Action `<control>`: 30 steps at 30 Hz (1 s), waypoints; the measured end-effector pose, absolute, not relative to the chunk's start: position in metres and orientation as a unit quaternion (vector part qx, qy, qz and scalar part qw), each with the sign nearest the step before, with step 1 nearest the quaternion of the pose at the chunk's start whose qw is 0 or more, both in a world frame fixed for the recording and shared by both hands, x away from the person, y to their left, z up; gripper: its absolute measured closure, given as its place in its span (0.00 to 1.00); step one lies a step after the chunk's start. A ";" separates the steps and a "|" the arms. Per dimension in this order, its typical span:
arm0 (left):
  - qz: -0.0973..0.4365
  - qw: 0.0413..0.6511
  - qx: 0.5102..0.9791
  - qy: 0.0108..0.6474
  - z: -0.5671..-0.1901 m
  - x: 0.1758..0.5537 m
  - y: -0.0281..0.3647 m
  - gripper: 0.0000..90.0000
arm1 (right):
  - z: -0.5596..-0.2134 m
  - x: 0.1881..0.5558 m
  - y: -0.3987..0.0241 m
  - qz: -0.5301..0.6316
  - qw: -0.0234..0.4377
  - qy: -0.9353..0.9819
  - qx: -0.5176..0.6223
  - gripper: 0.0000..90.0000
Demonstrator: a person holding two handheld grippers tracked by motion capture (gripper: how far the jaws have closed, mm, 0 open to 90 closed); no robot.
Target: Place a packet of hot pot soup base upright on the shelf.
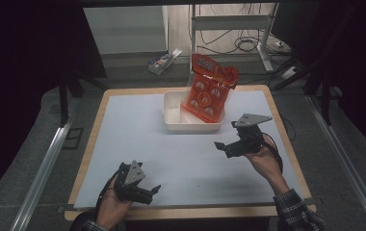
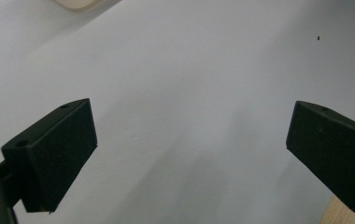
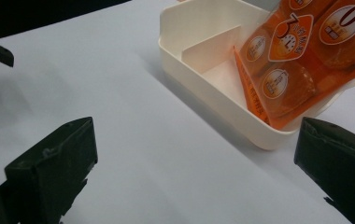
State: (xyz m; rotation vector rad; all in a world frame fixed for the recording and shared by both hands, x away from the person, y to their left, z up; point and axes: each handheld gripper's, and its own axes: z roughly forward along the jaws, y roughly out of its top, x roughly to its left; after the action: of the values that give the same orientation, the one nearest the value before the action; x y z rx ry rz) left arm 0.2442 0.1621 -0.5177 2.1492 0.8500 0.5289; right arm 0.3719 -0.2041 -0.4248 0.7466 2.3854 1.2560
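Left gripper (image 1: pixel 148 191): nearest, at the table's near edge on the left, held low over the white sheet (image 1: pixel 137 139); jaws spread wide, nothing between them.
Right gripper (image 1: pixel 222 147): farther in, on the right, raised above the sheet and aimed left toward the middle; jaws spread wide, holding nothing.
Bin (image 1: pixel 174 115): white, past both grippers near the far middle of the sheet; 1 divider wall shows inside it in the right gripper view.
Bag (image 1: pixel 207 91): orange, with round printed labels, standing tilted in the bin's right part, top leaning over the far-right rim; well apart from both grippers.
Box (image 1: pixel 163 61): small, on the floor beyond the table.
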 end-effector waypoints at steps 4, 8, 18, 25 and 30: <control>0.207 0.376 0.840 0.332 -0.518 0.244 0.162 0.02 | -0.428 0.367 -0.201 0.439 0.170 0.844 0.258 0.00; 0.208 0.374 0.841 0.331 -0.518 0.244 0.162 0.02 | -0.432 0.362 -0.200 0.438 0.165 0.846 0.257 0.00; 0.210 0.371 0.842 0.331 -0.518 0.244 0.162 0.02 | -0.436 0.347 -0.200 0.433 0.166 0.850 0.252 0.00; 0.211 0.370 0.842 0.331 -0.517 0.244 0.162 0.02 | -0.441 0.337 -0.203 0.429 0.166 0.851 0.252 0.00; 0.211 0.370 0.842 0.331 -0.517 0.244 0.162 0.02 | -0.445 0.329 -0.206 0.431 0.171 0.851 0.247 0.00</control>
State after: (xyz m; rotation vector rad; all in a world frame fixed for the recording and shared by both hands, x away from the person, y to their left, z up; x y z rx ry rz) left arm 0.2442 0.1620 -0.5175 2.1605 0.8499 0.5416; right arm 0.3294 -0.2056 -0.4454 0.7010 2.4167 1.2243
